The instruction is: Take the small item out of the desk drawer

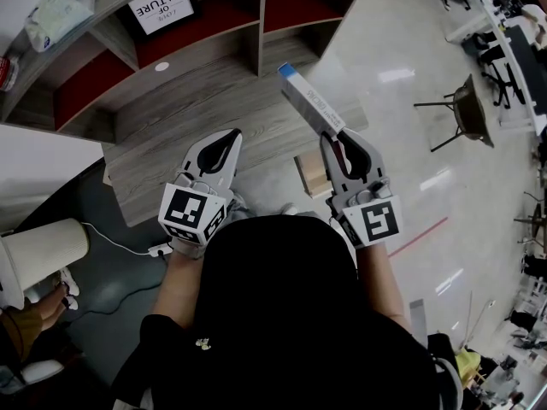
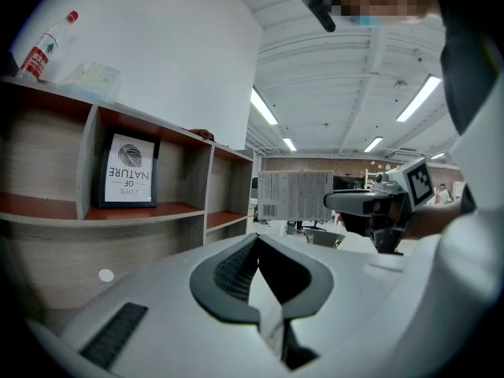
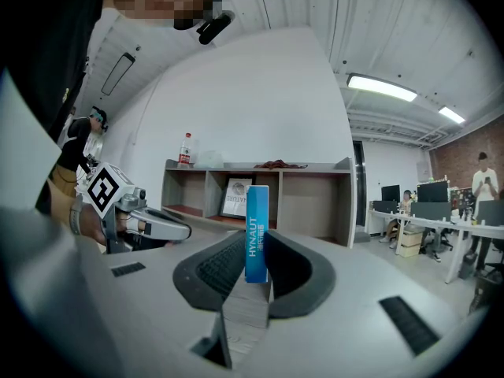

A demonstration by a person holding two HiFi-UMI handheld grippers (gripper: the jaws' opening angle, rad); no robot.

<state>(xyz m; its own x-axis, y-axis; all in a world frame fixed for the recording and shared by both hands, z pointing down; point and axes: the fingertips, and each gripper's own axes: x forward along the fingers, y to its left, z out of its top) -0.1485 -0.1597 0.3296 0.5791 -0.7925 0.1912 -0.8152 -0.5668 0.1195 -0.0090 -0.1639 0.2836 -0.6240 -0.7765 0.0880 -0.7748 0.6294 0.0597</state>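
A slim blue and white box [image 1: 309, 99] marked HYNAUT is clamped between the jaws of my right gripper [image 1: 330, 137], held in the air above the front right corner of the wooden desk [image 1: 214, 122]. In the right gripper view the box [image 3: 256, 231] stands upright between the pads of my right gripper [image 3: 256, 268]. The left gripper view shows its printed back [image 2: 295, 195]. My left gripper [image 1: 232, 136] hovers over the desk's front edge, shut and holding nothing [image 2: 256, 241]. A pale wooden piece [image 1: 312, 173] juts out below the desk edge between the grippers.
A shelf unit [image 1: 205, 24] at the back of the desk holds a framed "LOVE OF NATURE" print [image 1: 162, 7]. A bottle [image 2: 39, 50] and a plastic packet [image 2: 93, 77] stand on top. A white cable and plug [image 1: 158, 248] lie on the dark floor at left; chairs [image 1: 466, 109] stand at right.
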